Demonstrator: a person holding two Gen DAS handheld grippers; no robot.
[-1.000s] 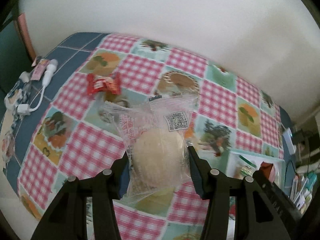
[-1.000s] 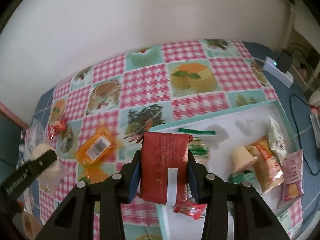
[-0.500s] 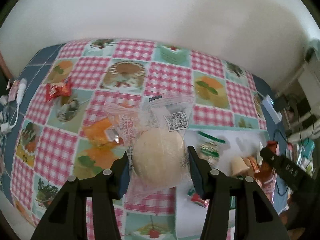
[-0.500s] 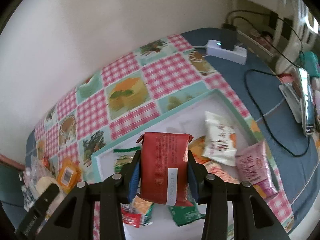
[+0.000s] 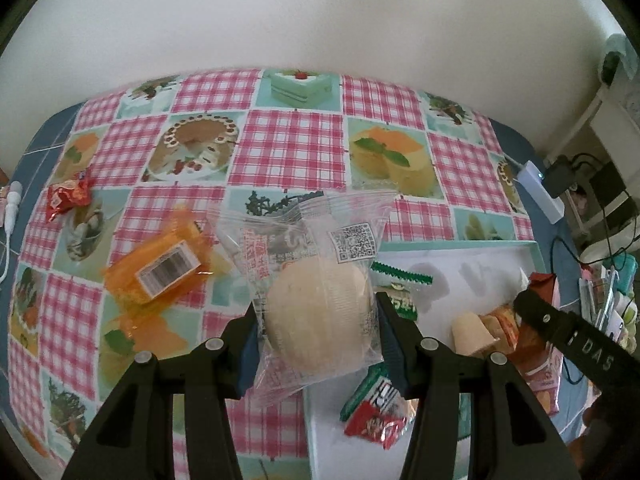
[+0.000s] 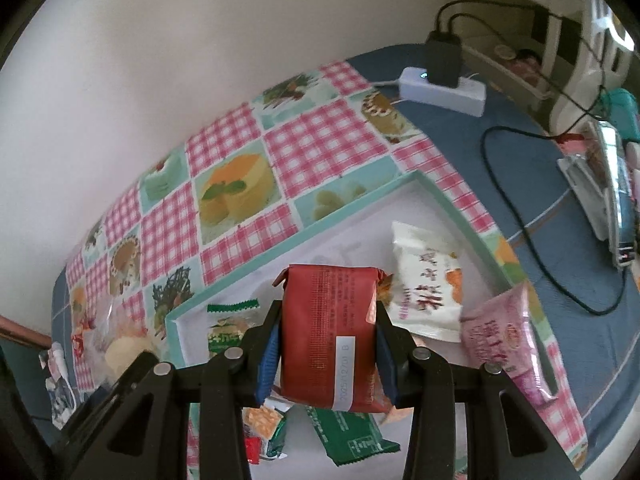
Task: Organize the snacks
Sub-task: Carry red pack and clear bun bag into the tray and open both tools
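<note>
L gripper: jaws clamped on clear-bagged bun, above tray edge; bag hides tray's 9 o'clock part. R gripper: jaws clamped on red packet over tray centre, covering snacks beneath; pink packet at 3 o'clock blurred.

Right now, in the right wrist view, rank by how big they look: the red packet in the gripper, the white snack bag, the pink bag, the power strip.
1. red packet, though it is nearest the camera
2. pink bag and white snack bag, too alike to rank
3. power strip, farthest away
</note>
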